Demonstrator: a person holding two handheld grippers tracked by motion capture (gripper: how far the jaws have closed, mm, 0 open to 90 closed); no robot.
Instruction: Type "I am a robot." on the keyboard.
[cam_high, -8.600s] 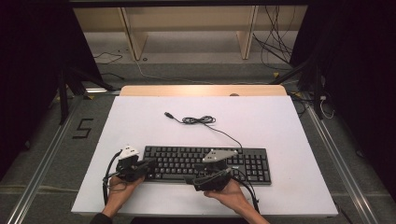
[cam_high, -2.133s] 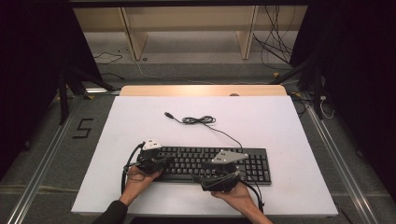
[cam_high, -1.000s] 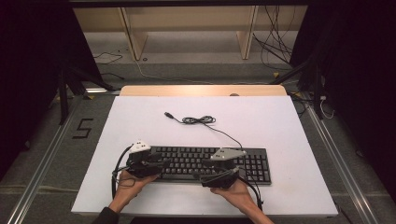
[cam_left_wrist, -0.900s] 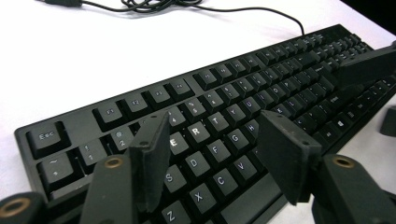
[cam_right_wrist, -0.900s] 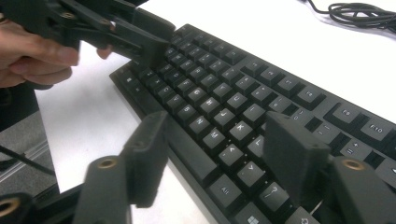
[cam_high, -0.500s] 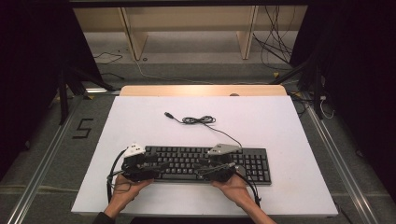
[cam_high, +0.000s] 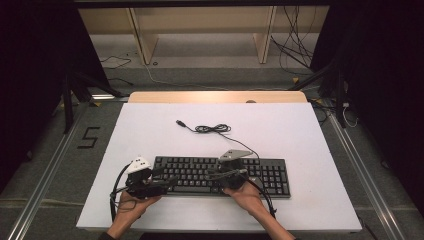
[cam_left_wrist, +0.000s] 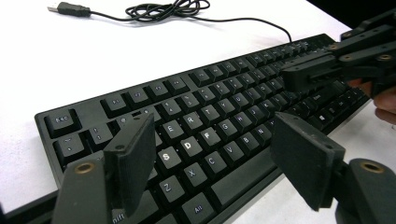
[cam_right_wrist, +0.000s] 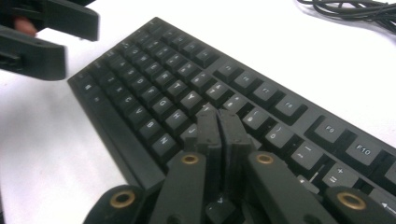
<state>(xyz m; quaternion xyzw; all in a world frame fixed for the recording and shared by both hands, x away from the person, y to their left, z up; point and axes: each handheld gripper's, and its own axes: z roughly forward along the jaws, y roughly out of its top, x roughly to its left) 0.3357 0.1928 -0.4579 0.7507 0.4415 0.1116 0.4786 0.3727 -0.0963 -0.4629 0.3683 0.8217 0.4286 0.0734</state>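
Keyboard (cam_high: 220, 174) flat, long axis left-right, keys upward

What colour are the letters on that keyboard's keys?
White on black keys of the keyboard, clearest in the left gripper view.

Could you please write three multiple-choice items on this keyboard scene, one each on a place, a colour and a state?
1. Where does the coiled cable lie?
A. On the table beyond the keyboard
B. On the keys
C. On the floor

2. What colour is the keyboard?
A. White
B. Black
C. Red

3. How do the right tongs stand?
A. Wide open
B. Shut on the cable
C. Shut, with nothing between them

Answers:
1. A: the high view shows it on the white table behind the keyboard.
2. B: case and keys are black.
3. C: the right gripper view shows the jaws pressed together over the keys, having just been closing.
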